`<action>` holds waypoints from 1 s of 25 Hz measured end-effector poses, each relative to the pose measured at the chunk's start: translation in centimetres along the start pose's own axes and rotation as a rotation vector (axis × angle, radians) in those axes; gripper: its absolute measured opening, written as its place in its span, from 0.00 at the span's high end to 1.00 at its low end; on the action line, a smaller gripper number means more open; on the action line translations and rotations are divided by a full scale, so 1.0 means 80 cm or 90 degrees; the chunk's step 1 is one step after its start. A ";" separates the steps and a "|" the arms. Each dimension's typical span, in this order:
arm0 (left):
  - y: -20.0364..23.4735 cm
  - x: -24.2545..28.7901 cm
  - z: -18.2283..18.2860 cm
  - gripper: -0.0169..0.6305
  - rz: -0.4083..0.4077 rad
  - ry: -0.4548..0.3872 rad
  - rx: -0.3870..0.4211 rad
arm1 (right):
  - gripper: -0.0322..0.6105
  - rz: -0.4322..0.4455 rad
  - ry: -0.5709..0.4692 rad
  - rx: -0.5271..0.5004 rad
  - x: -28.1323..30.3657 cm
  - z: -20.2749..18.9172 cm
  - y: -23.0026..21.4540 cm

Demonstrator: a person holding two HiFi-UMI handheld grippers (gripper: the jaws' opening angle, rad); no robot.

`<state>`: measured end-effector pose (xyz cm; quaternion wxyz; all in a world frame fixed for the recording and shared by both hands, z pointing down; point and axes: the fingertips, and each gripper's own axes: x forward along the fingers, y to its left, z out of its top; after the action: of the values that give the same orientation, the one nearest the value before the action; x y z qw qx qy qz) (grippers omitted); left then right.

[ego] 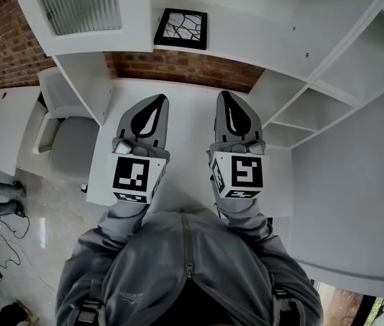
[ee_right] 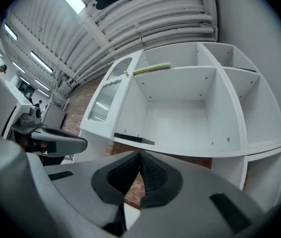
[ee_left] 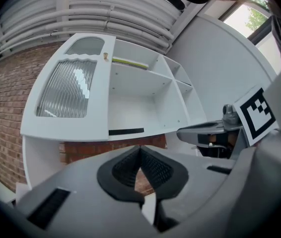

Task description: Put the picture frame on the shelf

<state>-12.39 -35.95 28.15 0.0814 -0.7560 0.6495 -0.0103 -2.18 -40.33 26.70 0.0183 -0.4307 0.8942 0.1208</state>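
Note:
The picture frame (ego: 180, 28), black with a white branching pattern, lies flat on the white shelf (ego: 260, 39) at the top of the head view. It shows edge-on as a dark strip (ee_left: 126, 131) in the left gripper view and as the frame's edge (ee_right: 134, 139) in the right gripper view. Both grippers are drawn back over the white desk (ego: 188, 100), apart from the frame. My left gripper (ego: 160, 98) is shut with nothing in it, tips touching (ee_left: 140, 148). My right gripper (ego: 223, 94) is likewise shut and empty (ee_right: 139, 154).
A ribbed-glass cabinet door (ego: 77, 2) stands left of the frame. White cubby compartments (ego: 314, 107) run down the right. A brick wall (ego: 178, 66) shows under the shelf. A grey chair (ego: 66, 138) sits left of the desk. A yellow-green strip (ee_right: 152, 69) lies on an upper shelf.

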 end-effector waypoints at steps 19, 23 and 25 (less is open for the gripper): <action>-0.033 -0.060 -0.035 0.96 0.013 0.009 -0.011 | 0.91 0.013 0.022 0.008 -0.070 -0.044 0.039; -0.036 -0.060 -0.030 0.96 0.015 -0.004 -0.015 | 0.91 0.013 0.016 0.008 -0.073 -0.041 0.038; -0.037 -0.060 -0.029 0.96 0.015 -0.006 -0.015 | 0.91 0.015 0.014 0.007 -0.074 -0.040 0.037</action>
<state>-10.50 -31.07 31.27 0.0756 -0.7490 0.6582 0.0020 -0.57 -34.76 31.21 0.0092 -0.4210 0.9002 0.1111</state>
